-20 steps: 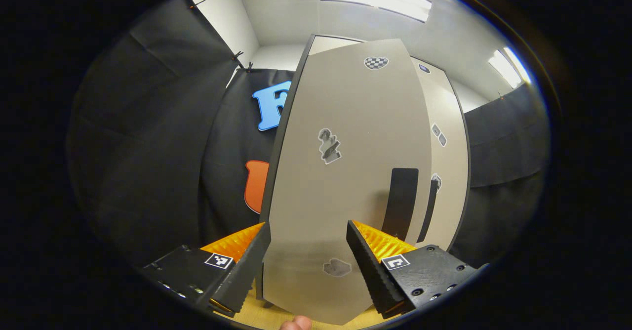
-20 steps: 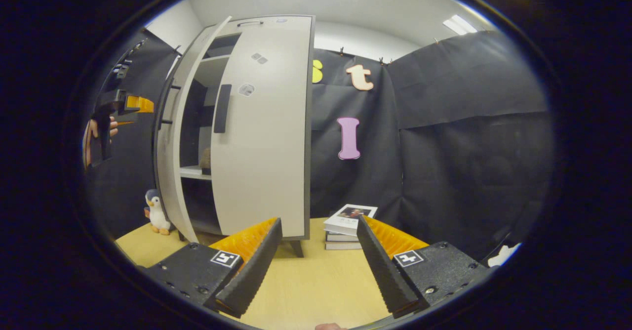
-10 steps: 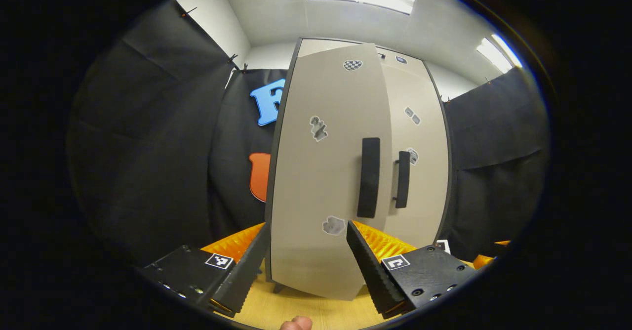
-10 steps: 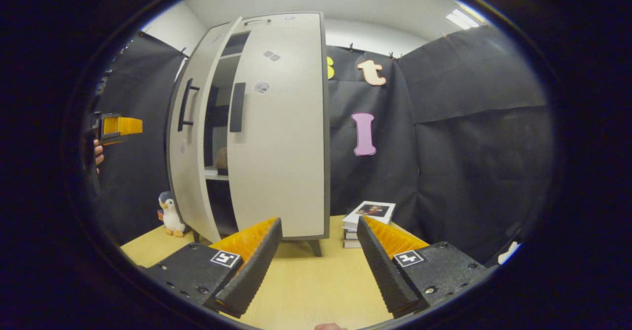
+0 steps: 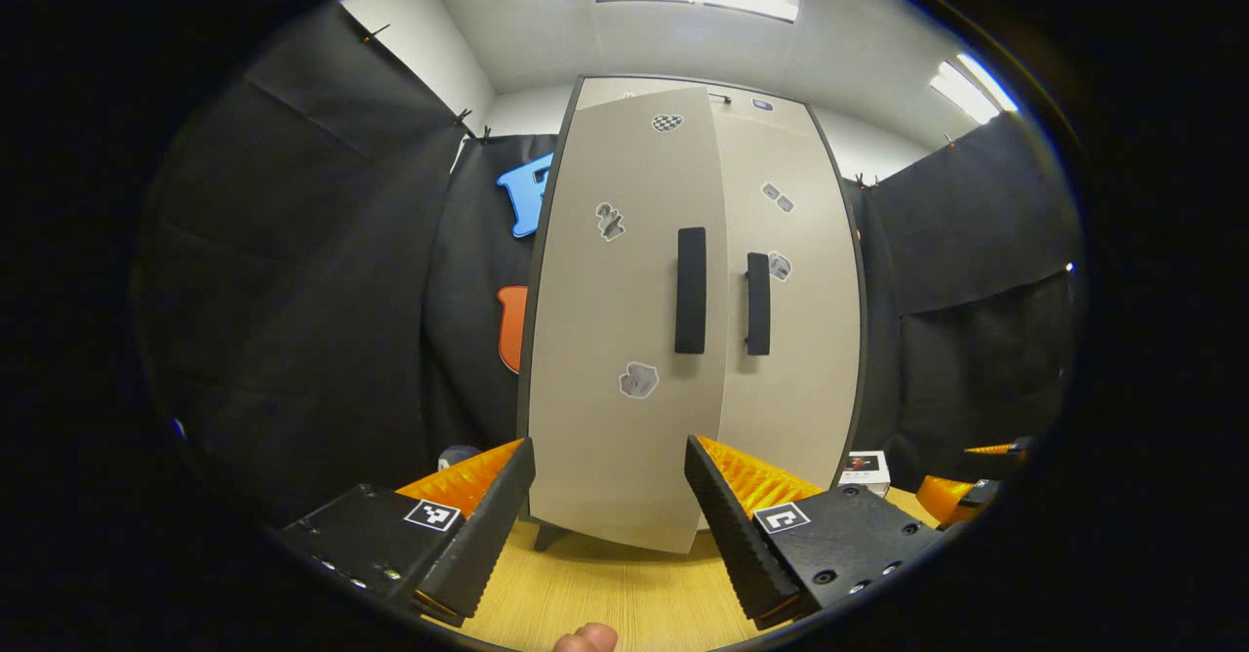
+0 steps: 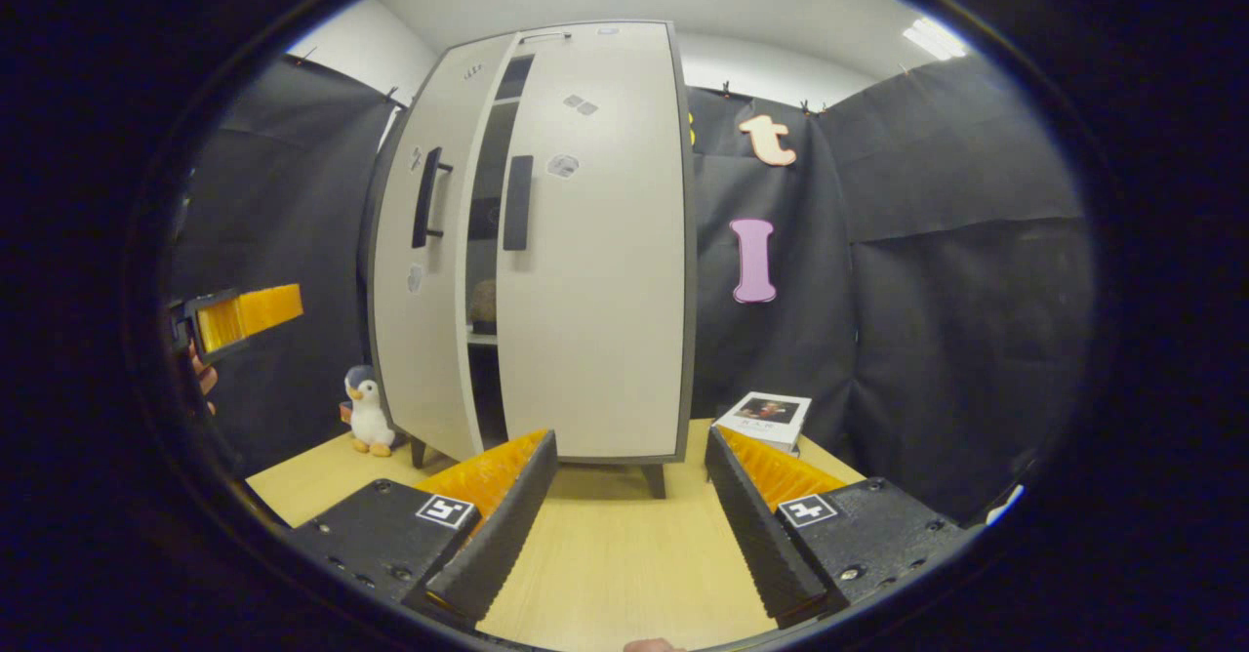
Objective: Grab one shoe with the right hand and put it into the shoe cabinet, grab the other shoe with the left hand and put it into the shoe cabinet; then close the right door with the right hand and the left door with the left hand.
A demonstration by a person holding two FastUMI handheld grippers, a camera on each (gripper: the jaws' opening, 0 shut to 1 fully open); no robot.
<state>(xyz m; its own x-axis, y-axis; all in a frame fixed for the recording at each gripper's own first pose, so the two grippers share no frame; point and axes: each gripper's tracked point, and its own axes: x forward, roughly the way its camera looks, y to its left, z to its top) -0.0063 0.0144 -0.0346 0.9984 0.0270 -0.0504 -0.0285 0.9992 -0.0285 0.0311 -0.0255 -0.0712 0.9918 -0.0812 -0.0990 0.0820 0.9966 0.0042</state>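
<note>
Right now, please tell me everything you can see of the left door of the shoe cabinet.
The left door is a tall, plain beige panel, smooth like laminated board, with a dark vertical handle near its inner edge and a few small grey stickers. It hangs upright on the cabinet's left side, almost shut: in the right gripper view a narrow dark gap remains between it and the right door. Nothing touches it; the left gripper is open, apart from it.

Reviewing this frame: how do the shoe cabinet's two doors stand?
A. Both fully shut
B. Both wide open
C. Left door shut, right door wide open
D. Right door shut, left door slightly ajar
D: in the right gripper view the right door lies flat on the shoe cabinet, while a dark gap remains beside the left door.
</note>
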